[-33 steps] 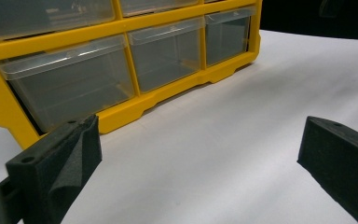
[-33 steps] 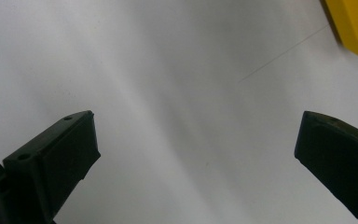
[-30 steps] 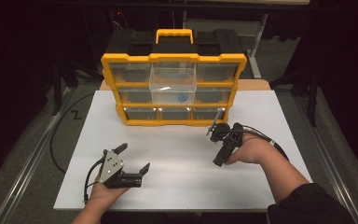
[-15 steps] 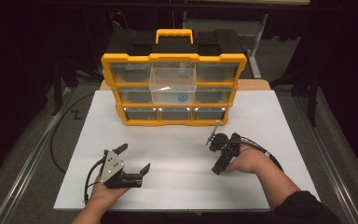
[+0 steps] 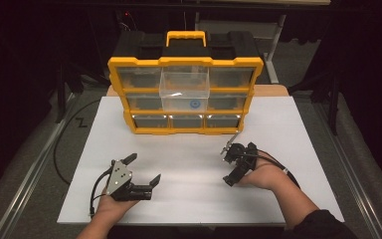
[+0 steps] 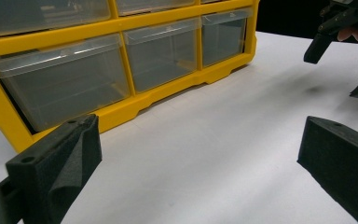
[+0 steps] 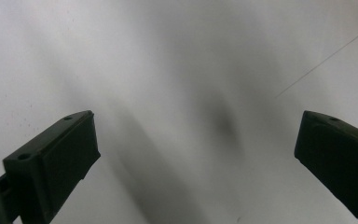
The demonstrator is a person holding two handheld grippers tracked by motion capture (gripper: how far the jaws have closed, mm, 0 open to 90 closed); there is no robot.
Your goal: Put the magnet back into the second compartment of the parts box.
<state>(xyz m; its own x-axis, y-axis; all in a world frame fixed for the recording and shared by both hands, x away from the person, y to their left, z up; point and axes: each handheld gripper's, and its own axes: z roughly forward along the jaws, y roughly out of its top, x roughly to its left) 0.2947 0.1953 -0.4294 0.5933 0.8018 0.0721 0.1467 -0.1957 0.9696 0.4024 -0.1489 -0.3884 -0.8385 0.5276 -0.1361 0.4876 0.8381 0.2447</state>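
Note:
A yellow organizer point(image 5: 185, 124) with clear drawers stands at the back of the white table. Its top middle drawer point(image 5: 184, 89) is pulled out, and a small blue ring point(image 5: 194, 104) shows inside it. My left gripper point(image 5: 143, 169) rests near the front left, open and holding nothing. In the left gripper view it point(image 6: 196, 154) faces the organizer's bottom drawers point(image 6: 163, 53). My right gripper point(image 5: 227, 166) hovers at the front right, tilted down at the table, open and holding nothing. In the right gripper view it point(image 7: 196, 154) looks at bare white table between its jaws.
The white tabletop point(image 5: 189, 199) lies between the two grippers and the organizer. A black cable point(image 5: 62, 144) runs off the table's left side. A metal rail point(image 5: 25, 194) borders the left edge. My right gripper point(image 6: 335, 28) appears far off in the left gripper view.
My right gripper has drawn back from the organizer toward the table's front and tipped down. The left gripper has stayed put.

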